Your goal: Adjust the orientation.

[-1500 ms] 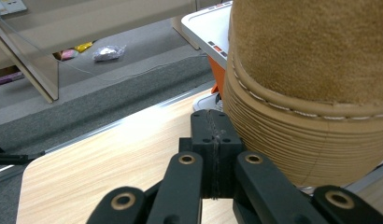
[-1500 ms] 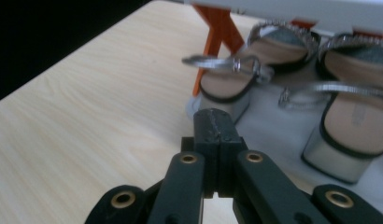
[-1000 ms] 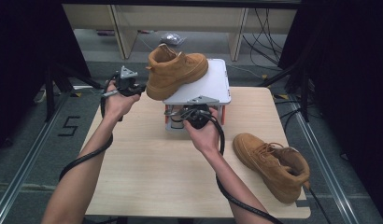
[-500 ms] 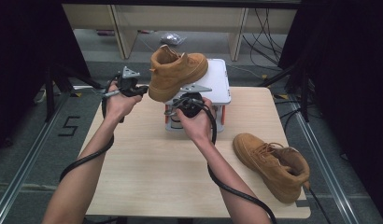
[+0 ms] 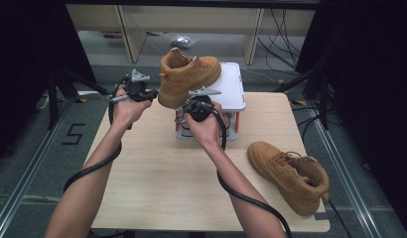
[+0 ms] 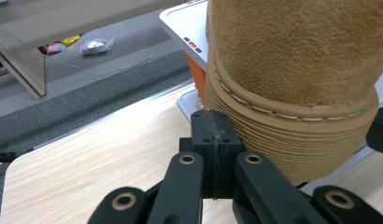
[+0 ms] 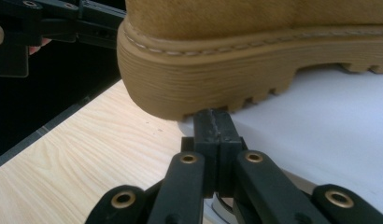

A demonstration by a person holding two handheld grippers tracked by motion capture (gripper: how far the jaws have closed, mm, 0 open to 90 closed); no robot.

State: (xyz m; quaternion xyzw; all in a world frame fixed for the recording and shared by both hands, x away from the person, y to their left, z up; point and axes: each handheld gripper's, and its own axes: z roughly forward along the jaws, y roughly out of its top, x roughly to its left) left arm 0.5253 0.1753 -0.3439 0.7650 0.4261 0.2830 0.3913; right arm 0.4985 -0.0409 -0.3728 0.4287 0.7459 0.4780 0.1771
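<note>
Two tan boots, one boot point(image 5: 187, 75) tilted on the white platform point(image 5: 230, 84), second boot point(image 5: 290, 174) lying on the table point(image 5: 157, 173), left gripper point(image 6: 213, 135) pressed together against its toe, right gripper point(image 7: 214, 128) pressed together under its sole.

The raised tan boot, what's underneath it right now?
Under the raised tan boot sits a white platform on orange supports, on the wooden table. The right gripper, jaws shut, points under its sole edge. The boot covers the platform's left part, so contact there is hidden.
</note>
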